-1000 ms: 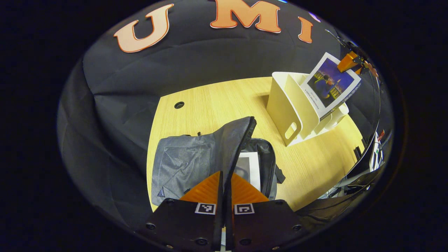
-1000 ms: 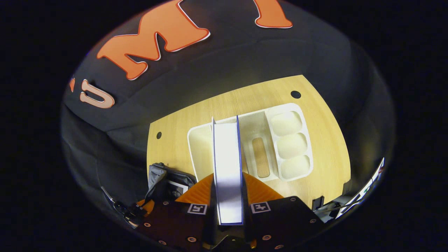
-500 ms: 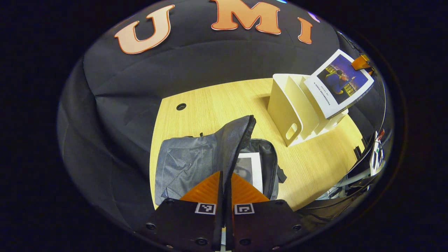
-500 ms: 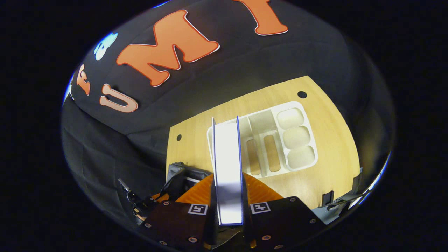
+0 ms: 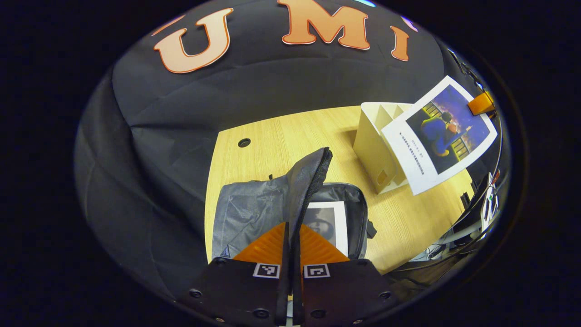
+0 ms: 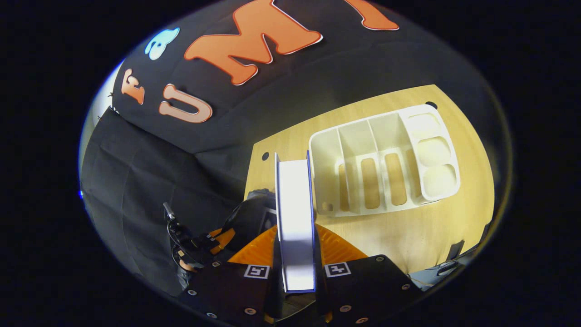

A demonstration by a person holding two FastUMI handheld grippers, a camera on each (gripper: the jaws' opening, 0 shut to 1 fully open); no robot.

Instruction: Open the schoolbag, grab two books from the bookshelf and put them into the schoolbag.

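In the left gripper view, the left gripper [image 5: 291, 254] has its fingers closed narrow on the edge of the bag flap [image 5: 305, 190], and this flap stands lifted up from the grey bag [image 5: 254, 211]. The bag lies on the wooden desk [image 5: 290, 136] and its mouth is open. Inside the open bag one book [image 5: 330, 223] with a grey picture on its cover lies flat.

Farther right in this view, a second book [image 5: 439, 132] with a blue picture on the cover hangs in the air, tilted, in front of the cream shelf [image 5: 374, 141]. One finger of the right gripper shows at the book's upper right corner.

In the right gripper view, the right gripper [image 6: 296, 254] holds this second book [image 6: 295, 218] between its two fingers, seen from the edge, so the white pages show between blue covers. The book points away from the camera, above the desk [image 6: 435, 227]. To the right of it stands the shelf [image 6: 386, 168], with upright dividers and three small round cups at its far right end. At the lower left, the left gripper [image 6: 206, 240] is at the dark bag [image 6: 249, 218], just beside the book.
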